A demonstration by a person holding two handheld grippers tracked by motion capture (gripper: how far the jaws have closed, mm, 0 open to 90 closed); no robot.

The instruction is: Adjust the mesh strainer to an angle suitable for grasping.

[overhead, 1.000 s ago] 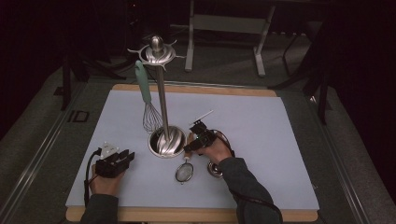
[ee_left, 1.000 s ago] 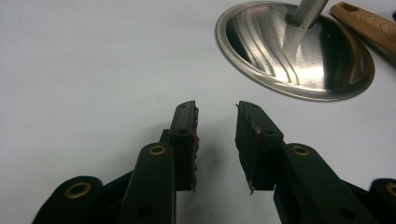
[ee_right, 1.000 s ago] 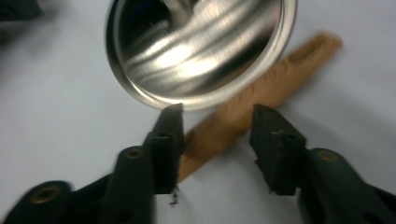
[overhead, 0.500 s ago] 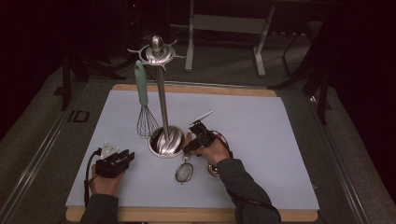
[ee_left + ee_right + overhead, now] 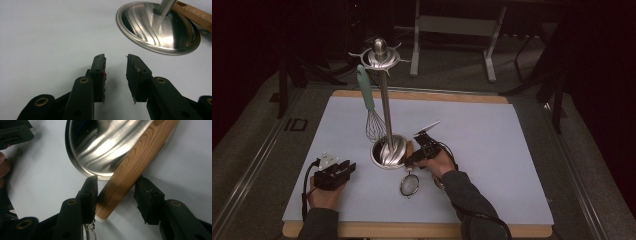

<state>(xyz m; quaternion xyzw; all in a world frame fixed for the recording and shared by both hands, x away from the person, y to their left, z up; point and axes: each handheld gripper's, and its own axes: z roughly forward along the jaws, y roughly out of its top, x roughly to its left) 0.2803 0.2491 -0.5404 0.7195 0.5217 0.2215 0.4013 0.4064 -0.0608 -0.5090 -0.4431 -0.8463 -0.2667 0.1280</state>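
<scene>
Right tool (image 5: 116, 195) jaws just reopened, wooden handle (image 5: 130, 170) lying loosely between them

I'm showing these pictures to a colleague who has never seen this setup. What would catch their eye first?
Probably the tall steel utensil stand mid-table, with a mint-handled whisk hanging from its top. At its round base, the right gripper straddles a wooden handle, one jaw against it and a gap at the other. The left gripper rests open on the pale mat nearby.
</scene>
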